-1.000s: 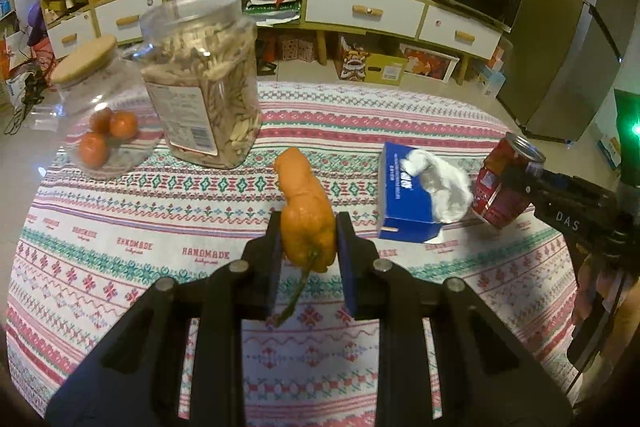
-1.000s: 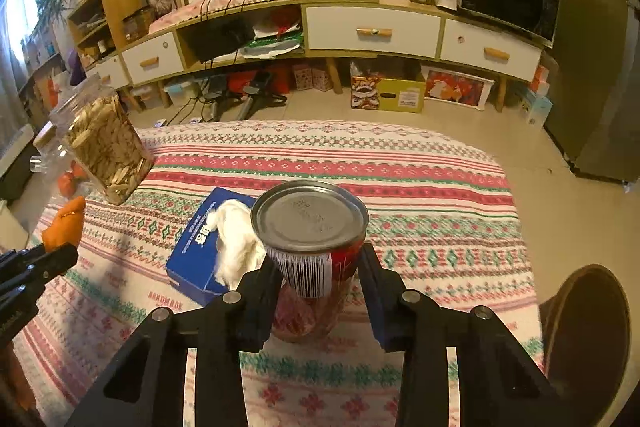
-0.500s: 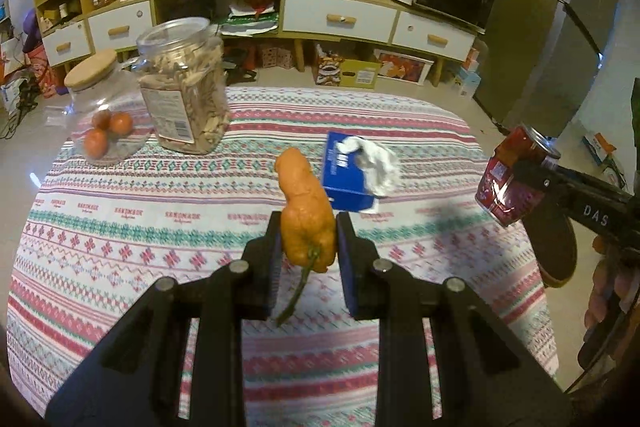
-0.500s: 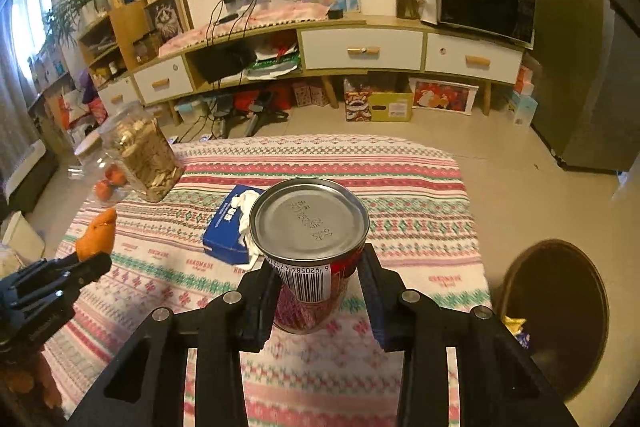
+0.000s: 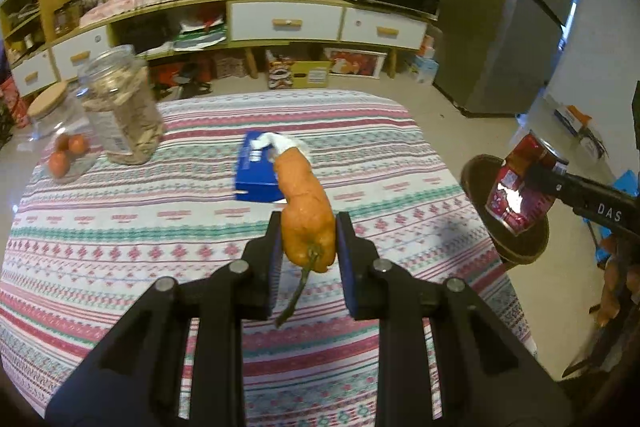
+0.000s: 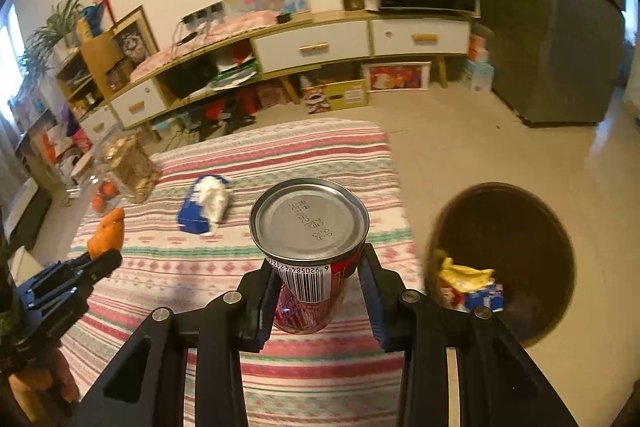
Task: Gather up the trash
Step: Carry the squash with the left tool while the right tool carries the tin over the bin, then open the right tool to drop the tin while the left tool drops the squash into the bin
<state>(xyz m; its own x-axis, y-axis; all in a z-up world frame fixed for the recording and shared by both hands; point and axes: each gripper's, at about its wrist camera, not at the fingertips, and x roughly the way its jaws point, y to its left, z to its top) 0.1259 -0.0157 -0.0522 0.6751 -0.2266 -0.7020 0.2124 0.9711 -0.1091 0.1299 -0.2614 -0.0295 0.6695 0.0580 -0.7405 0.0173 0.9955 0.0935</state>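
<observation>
We count two jars (image 5: 120, 107), one tissue box (image 5: 256, 171) on the surface (image 5: 160, 227). Our left claw (image 5: 308, 239) grips one orange pepper (image 5: 306, 211); our right claw (image 6: 316, 291) grips one red can (image 6: 308, 227) beside the surface's edge, near one bin (image 6: 532, 227) on open floor.

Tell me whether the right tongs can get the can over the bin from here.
Probably yes: the right tongs hold the can clear of the table, and the open bin stands just beside with nothing between.

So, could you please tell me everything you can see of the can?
The can is red metal with a plain silver end facing the camera, stamped with a code, and a white barcode label on its side. It is held off the table, tilted, clamped between the right gripper's fingers, near the brown bin.
</observation>
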